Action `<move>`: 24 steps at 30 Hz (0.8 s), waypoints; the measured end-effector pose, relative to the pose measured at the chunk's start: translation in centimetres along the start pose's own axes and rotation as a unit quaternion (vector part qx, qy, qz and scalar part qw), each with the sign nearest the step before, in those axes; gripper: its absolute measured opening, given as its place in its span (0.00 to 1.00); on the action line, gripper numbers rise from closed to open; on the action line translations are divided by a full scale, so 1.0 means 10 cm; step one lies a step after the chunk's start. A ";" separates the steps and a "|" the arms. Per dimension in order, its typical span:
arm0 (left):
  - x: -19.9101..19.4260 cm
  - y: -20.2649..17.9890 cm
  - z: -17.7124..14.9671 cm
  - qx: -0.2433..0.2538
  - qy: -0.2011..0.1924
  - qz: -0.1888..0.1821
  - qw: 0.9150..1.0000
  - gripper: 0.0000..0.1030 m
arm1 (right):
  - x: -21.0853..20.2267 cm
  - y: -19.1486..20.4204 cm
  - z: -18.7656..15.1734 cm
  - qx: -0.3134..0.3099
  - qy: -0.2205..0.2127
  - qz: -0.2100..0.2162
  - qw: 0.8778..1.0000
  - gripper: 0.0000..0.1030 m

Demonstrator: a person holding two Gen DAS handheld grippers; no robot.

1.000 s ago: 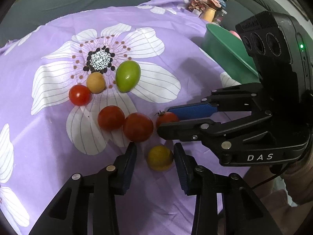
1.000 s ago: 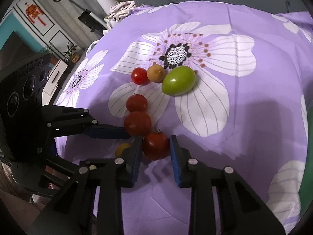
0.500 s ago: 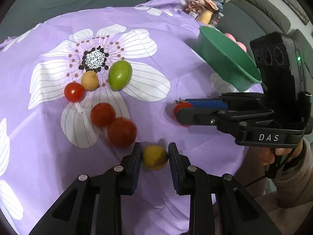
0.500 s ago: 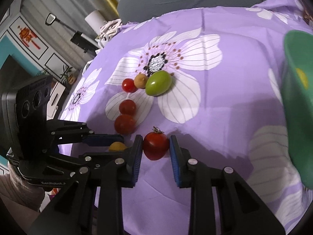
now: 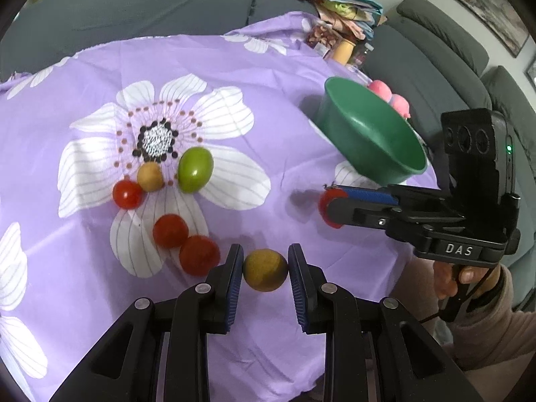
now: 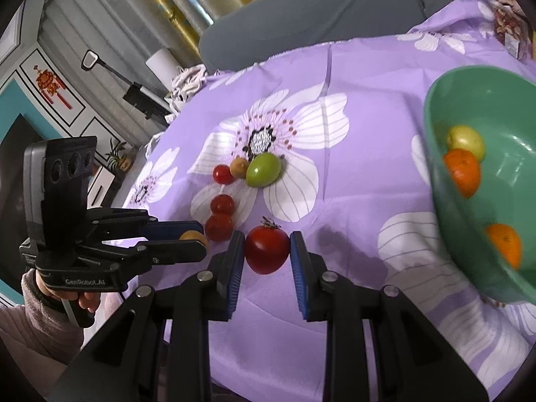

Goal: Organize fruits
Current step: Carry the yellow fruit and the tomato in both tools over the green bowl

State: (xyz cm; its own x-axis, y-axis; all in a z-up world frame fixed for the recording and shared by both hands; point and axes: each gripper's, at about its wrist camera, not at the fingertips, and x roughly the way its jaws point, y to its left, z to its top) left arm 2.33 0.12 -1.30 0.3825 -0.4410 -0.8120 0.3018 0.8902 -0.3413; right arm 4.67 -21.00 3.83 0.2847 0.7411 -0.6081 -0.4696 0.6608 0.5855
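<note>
Green bowl [image 6: 445, 201] cut off at right frame edge with contents only partly visible, left gripper [image 5: 265, 269] clamped on yellow-brown tomato [image 5: 265, 274], right gripper [image 6: 267, 251] clamped on red tomato [image 6: 266, 249], both held above purple floral cloth [image 5: 284, 107] near the bowl.

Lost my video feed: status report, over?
Left gripper shut on yellow fruit. Right gripper shut on red tomato, near green bowl. Five fruits left on cloth. Path clear.

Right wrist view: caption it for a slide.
Right gripper holds a red tomato above the purple cloth, near the green bowl.
</note>
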 end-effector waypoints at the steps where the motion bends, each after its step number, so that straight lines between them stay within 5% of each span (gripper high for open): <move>1: 0.00 -0.02 0.03 0.002 -0.002 0.000 1.000 0.27 | -0.04 0.00 0.00 0.001 -0.005 0.000 1.000 0.27; 24: 0.04 -0.65 0.62 0.072 -0.030 -0.028 0.997 0.27 | -0.72 -0.38 0.04 0.036 -0.101 -0.021 0.994 0.27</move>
State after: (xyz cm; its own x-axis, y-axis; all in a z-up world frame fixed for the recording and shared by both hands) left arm 5.96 -6.52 3.52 0.4112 -0.4998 -0.7623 0.4441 0.8402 -0.3112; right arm 4.72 -28.76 6.20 0.4678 0.7163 -0.5178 -0.3952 0.6935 0.6024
